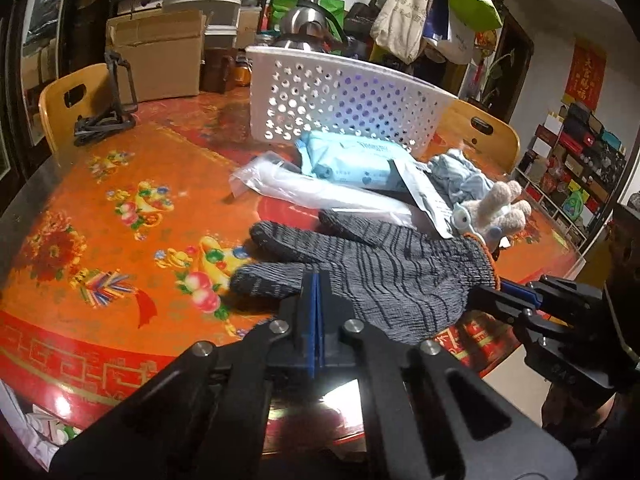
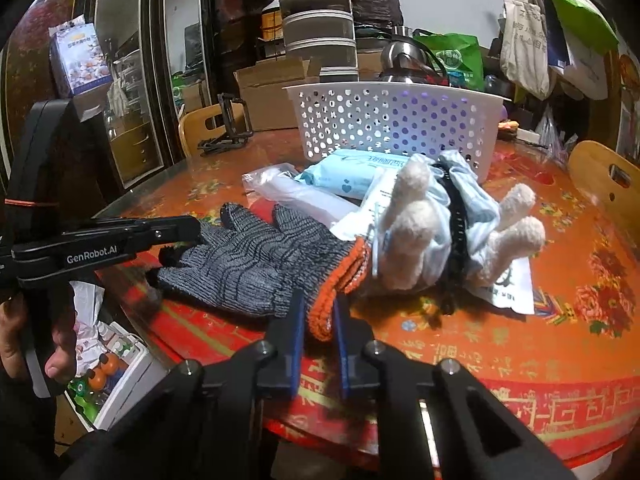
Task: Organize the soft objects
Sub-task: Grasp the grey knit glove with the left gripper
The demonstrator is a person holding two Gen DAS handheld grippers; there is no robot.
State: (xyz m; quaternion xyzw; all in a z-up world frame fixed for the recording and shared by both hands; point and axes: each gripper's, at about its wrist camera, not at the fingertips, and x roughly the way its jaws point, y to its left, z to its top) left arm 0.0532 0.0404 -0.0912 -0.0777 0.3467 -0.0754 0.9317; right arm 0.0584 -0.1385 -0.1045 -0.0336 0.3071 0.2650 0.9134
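Observation:
A grey knit glove (image 1: pixel 384 276) with an orange cuff lies flat on the red table; it also shows in the right wrist view (image 2: pixel 248 268). My left gripper (image 1: pixel 316 284) is shut on the glove's finger edge. My right gripper (image 2: pixel 318 312) is shut on the orange cuff (image 2: pixel 324 308); it shows at the right in the left wrist view (image 1: pixel 500 290). A white plush toy (image 2: pixel 424 232) wrapped in light blue cloth lies just beyond the cuff. A blue wipes pack (image 1: pixel 352 160) and a clear plastic packet (image 1: pixel 304 188) lie before a white perforated basket (image 1: pixel 340 100).
Wooden chair backs (image 1: pixel 68 104) stand at the table's far sides. A black folding stand (image 1: pixel 108 116) sits far left. Cardboard boxes (image 1: pixel 160 56), a kettle and hanging bags crowd the back. A white paper pouch (image 2: pixel 508 284) lies under the plush.

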